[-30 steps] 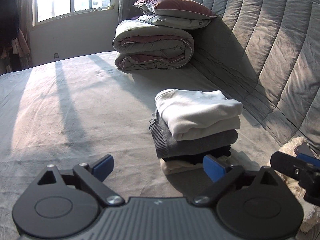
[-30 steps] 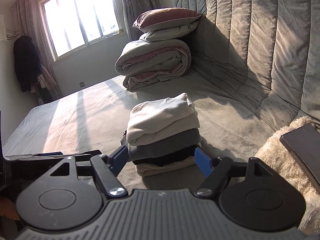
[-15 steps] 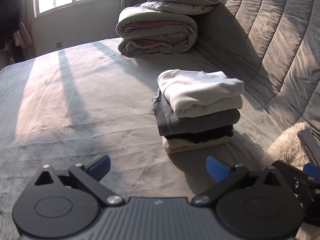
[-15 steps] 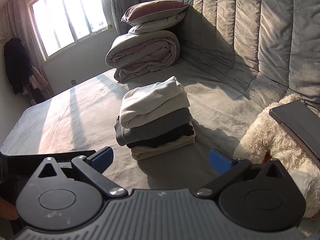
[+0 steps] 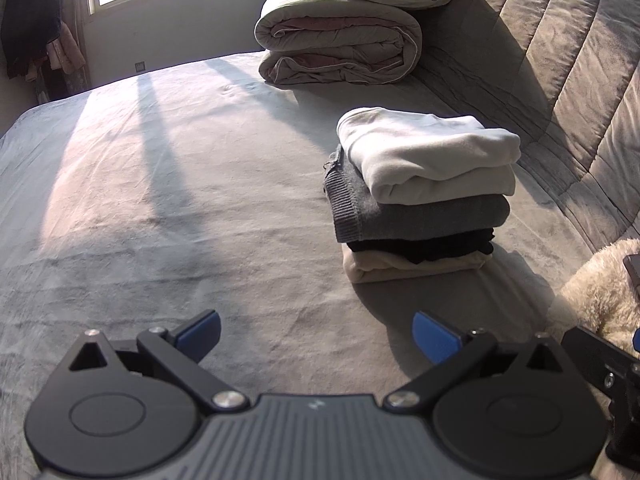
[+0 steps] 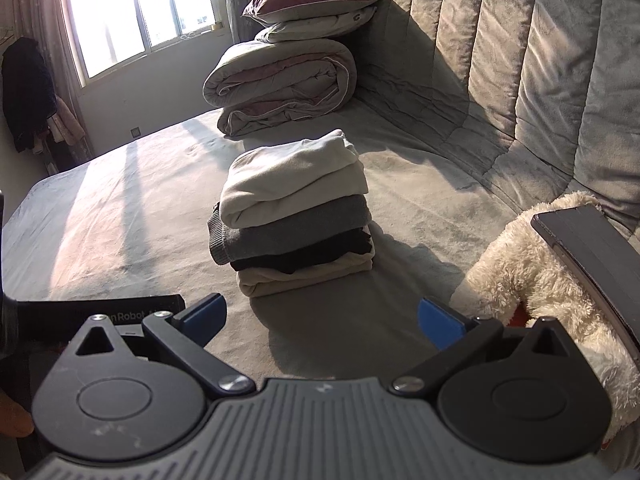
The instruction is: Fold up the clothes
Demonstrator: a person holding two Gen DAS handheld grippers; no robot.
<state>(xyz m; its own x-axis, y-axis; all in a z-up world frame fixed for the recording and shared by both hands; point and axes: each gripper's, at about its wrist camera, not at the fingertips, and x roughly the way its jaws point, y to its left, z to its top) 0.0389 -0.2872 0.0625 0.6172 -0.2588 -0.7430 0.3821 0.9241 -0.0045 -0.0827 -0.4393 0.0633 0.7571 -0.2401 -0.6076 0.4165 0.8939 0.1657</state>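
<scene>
A stack of folded clothes (image 5: 424, 196) sits on the grey bed (image 5: 180, 200): a white top, then grey, black and beige pieces. It also shows in the right wrist view (image 6: 296, 216). My left gripper (image 5: 316, 334) is open and empty, low over the bed, short of the stack and to its left. My right gripper (image 6: 322, 320) is open and empty, just in front of the stack. Part of the right gripper's body (image 5: 600, 364) shows at the right edge of the left wrist view.
A rolled duvet (image 5: 340, 48) with pillows on top lies at the far end against the padded headboard (image 6: 520, 60). A cream plush toy (image 6: 532, 280) with a dark tablet (image 6: 592, 256) on it lies at the right. A window (image 6: 136, 12) is behind.
Both grippers have drawn back from the stack, which stays in place. The right gripper's jaws have widened and no longer sit on either side of the stack.
</scene>
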